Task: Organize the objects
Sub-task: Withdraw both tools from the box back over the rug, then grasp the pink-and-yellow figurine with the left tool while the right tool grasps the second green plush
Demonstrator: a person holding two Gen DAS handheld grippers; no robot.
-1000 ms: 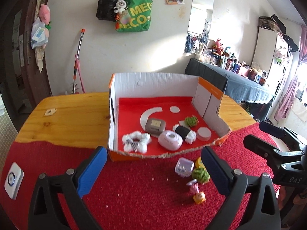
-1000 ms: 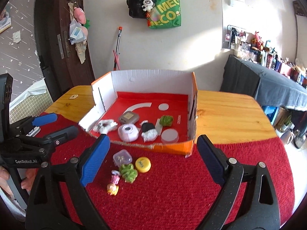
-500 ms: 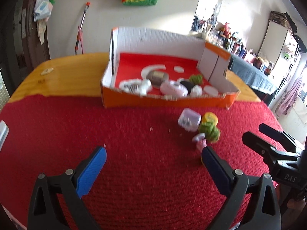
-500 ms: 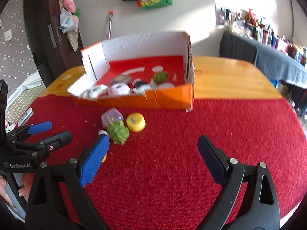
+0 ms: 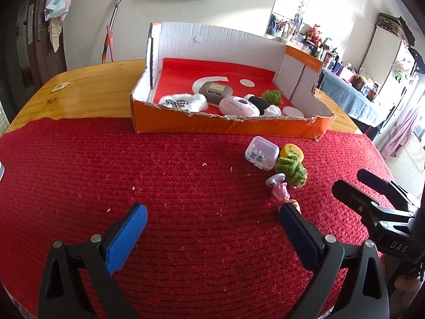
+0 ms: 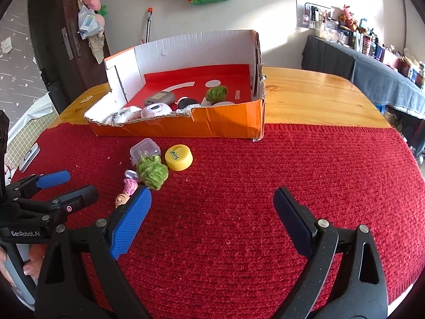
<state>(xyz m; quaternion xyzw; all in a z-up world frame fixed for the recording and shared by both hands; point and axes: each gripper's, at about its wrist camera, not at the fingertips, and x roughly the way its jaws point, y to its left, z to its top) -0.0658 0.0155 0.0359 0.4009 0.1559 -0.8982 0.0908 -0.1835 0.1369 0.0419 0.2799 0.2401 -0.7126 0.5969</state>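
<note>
Both tools have dropped lower and nearer the red knitted cloth since a second ago; the orange cardboard box, then seen from above, now sits higher in frame, its front wall in view.

Left tool: fingers spread wide, holding nothing. Its right fingertip now touches or just overlaps the small pink-and-orange figurine; earlier the cluster lay between the fingers, farther ahead.

Right tool: also wide, empty. In its view the figurine sits at lower left, just beside its left fingertip.

Loose pieces on the cloth, centre right of the left view: clear plastic case, yellow round cap, green fuzzy pom-pom. Case, cap and pom-pom huddle together, touching or nearly so.

Box already holds a pink round case, a brown flat case and white fluffy bits — likely sorted. Judgement: loose cluster waits just outside the front wall for pick-up; wide fingers suit an approach to the figurine.

Wooden desk is bare beyond the cloth.
</note>
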